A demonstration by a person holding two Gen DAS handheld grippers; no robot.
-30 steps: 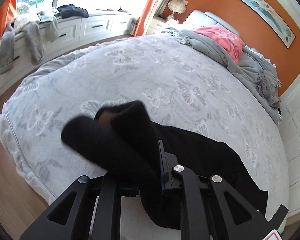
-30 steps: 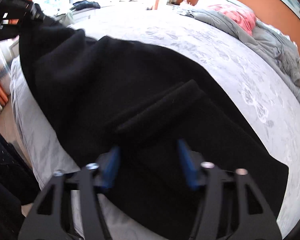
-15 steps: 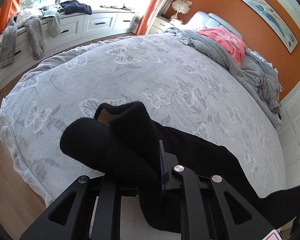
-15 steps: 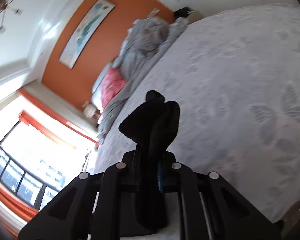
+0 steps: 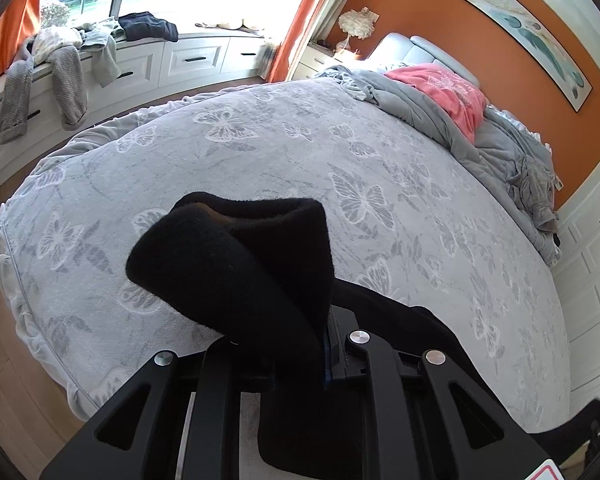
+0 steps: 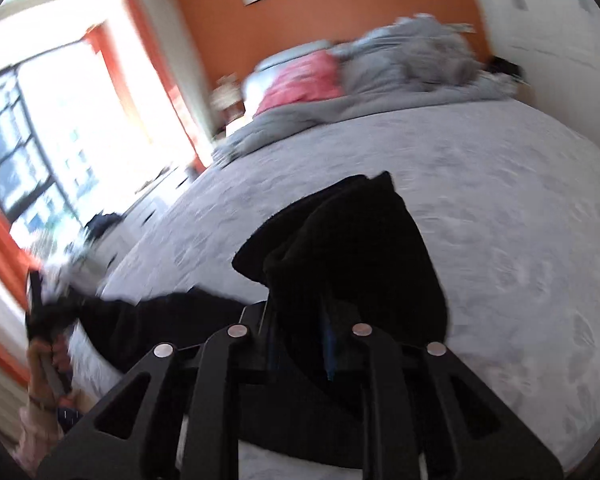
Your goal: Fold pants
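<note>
Since a second ago my right gripper [image 6: 300, 336] swings up off the bed [image 5: 260, 152], jaws easing open around black pants [image 5: 240, 272]; left gripper [image 5: 300, 352] clamps the other end (stretch next, I judge).

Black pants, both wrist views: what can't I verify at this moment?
- Left tool pads, left wrist view: buried under bunched pants; only a blue edge shows.
- Right tool, right wrist view: its jaws are opening with cloth between them; motion blur hides whether the pads press.
- The span of pants between the tools: cut off by the frame edges, so fold alignment is unknown.
- Hand, right wrist view: blurred.
</note>
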